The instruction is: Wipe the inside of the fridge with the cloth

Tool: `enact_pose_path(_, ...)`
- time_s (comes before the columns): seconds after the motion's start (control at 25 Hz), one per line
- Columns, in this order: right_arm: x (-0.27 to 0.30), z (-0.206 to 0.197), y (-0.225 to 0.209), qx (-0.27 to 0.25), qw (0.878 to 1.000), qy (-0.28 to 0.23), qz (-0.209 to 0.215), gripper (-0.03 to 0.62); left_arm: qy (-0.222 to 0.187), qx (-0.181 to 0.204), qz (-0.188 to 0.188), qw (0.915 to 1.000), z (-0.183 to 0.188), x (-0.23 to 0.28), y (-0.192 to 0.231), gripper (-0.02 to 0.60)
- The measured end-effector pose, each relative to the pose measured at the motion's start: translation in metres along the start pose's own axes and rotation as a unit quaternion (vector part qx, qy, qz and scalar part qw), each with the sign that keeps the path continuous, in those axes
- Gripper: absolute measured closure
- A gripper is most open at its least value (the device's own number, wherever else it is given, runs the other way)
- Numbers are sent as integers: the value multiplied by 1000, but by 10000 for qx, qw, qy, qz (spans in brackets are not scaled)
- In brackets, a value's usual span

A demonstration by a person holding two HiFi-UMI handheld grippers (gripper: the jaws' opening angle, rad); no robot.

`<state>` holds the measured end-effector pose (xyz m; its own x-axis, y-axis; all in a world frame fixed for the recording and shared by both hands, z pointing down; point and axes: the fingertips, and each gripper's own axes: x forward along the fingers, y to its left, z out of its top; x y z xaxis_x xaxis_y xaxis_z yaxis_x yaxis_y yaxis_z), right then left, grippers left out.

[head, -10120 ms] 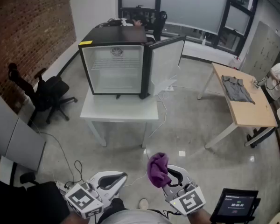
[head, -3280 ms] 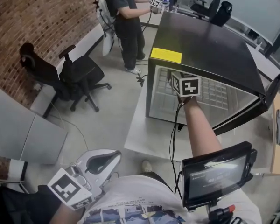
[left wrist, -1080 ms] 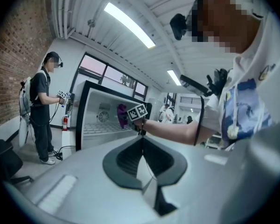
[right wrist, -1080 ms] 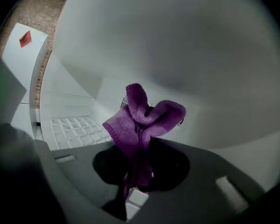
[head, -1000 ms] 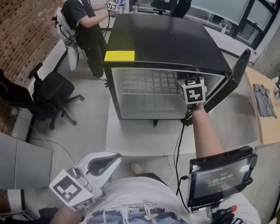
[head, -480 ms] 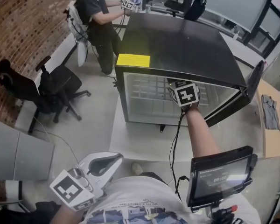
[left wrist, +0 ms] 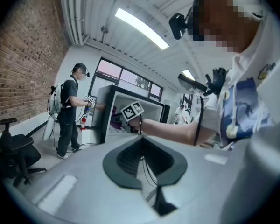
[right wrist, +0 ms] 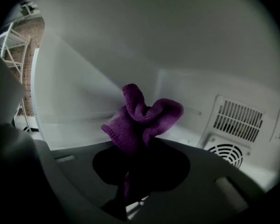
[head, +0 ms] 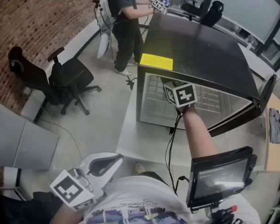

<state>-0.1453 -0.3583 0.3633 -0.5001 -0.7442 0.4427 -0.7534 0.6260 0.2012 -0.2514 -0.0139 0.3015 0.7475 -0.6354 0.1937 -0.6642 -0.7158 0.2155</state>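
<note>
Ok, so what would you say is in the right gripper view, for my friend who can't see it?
The right gripper is shut on a bunched-up purple cloth inside the white fridge. On the back wall, to the right of the cloth, are a slatted vent and a round fan grille.

In your head view, your right gripper [right wrist: 139, 153] is sunk into the black mini fridge with a white interior [head: 200, 45], so its jaws and the purple terry cloth [right wrist: 142, 120] are out of sight there. In your right gripper view, the cloth's lower end is lost in shadow between the jaws. The light wooden table [head: 270, 153] is cut off by the head view's right edge.
</note>
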Motion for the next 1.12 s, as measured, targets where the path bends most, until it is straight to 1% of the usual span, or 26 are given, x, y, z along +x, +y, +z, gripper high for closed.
enact_pose_path(0.12,5,10,17,169,9993,-227,244,516,-9,-26,96,10000,-2,-6,1,574)
enact_pose_path(0.24,6,14,23,316,9981,-426,307,516,2,-29,149,9999,-4,-11,-2,574)
enact_pose_path(0.32,2,15,23,365,9974,-562,250,516,20,-28,173,9998,-6,-15,-3,574)
enact_pose_path(0.44,-9,19,19,257,9971,-710,47,516,48,-24,164,9999,-8,-20,-5,574)
enact_pose_path(0.6,-32,21,7,189,9960,-858,-180,515,84,17,11,10000,-10,-20,-14,574)
enact_pose_path(0.68,-47,18,-6,169,9953,-872,-384,516,96,34,-97,9999,-11,-18,-19,574)
enact_pose_path(0.84,-84,2,-45,81,9920,-763,-1003,515,121,60,-392,9991,-12,-10,-28,574)
enact_pose_path(0.96,-113,-14,-79,74,9872,-618,-1466,515,134,85,-605,9980,-12,-1,-35,574)
enact_pose_path(1.12,-139,-35,-114,32,9803,-379,-1938,516,136,139,-833,9963,-10,12,-42,574)
